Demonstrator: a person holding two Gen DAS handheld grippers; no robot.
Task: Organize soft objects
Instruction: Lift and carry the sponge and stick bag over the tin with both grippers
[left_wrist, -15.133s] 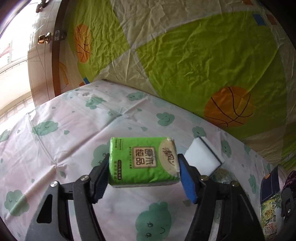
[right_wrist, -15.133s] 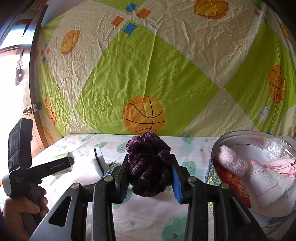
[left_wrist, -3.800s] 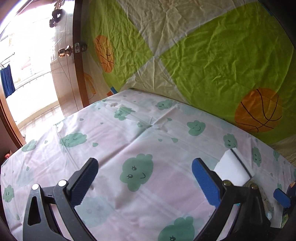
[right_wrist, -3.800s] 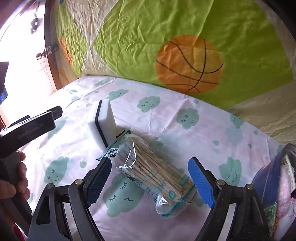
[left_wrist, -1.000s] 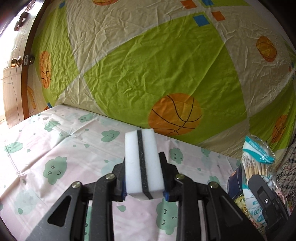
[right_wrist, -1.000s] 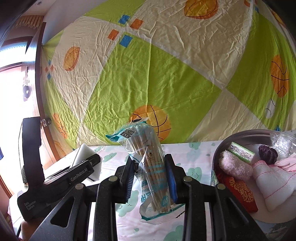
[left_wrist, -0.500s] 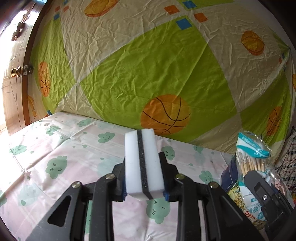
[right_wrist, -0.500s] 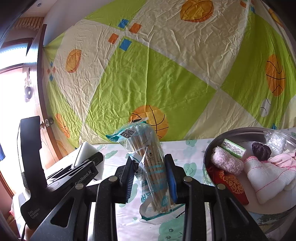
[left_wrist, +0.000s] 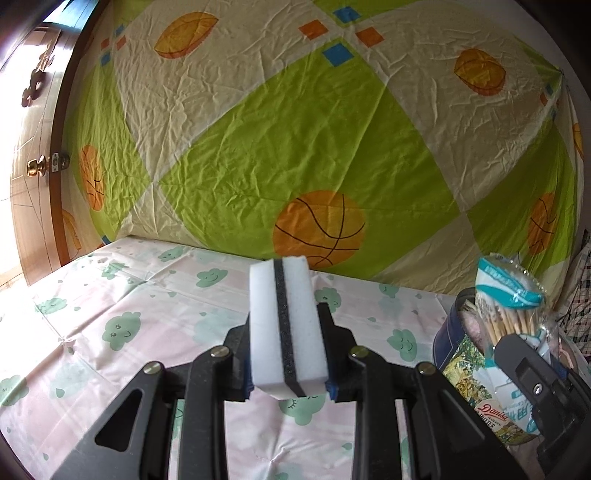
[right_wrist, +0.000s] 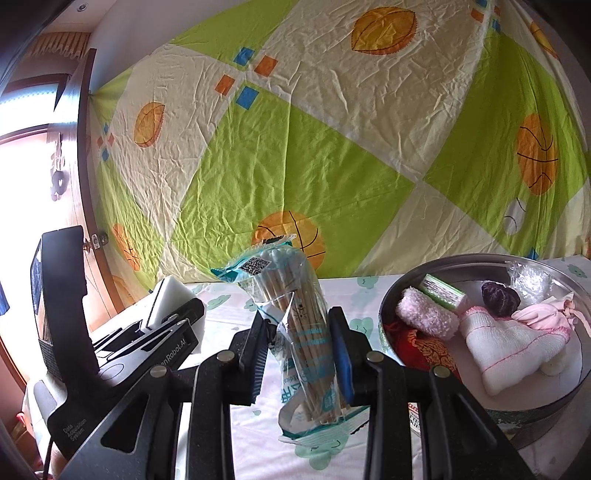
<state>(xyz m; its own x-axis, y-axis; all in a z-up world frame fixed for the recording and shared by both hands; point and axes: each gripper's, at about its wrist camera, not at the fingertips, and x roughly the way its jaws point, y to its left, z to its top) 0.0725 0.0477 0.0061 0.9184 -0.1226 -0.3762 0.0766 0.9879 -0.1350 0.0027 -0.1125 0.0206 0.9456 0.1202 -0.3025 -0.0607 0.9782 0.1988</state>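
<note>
My left gripper (left_wrist: 288, 373) is shut on a white sponge with a black middle layer (left_wrist: 286, 325), held upright above the cloud-print tablecloth (left_wrist: 122, 325). My right gripper (right_wrist: 301, 354) is shut on a clear plastic bag of cotton swabs (right_wrist: 295, 314), held upright just left of the round metal tin (right_wrist: 550, 402). The tin holds a pink fuzzy roll (right_wrist: 424, 314), a green tissue pack (right_wrist: 443, 291), a purple scrunchie (right_wrist: 498, 293), a white-and-pink knit piece (right_wrist: 513, 339) and a red pouch (right_wrist: 413, 347). The sponge (right_wrist: 168, 299) and left gripper body (right_wrist: 122, 354) show at the left of the right wrist view.
A green and cream sheet with basketball prints (left_wrist: 317, 229) hangs behind the table. A wooden door with a brass knob (left_wrist: 37, 168) is at the far left. The tin's blue side (left_wrist: 465, 354) and the swab bag (left_wrist: 509, 306) show at the right of the left wrist view.
Both grippers have shifted a little to the right toward the tin, each keeping its hold. The tin shows larger and closer in both views.
</note>
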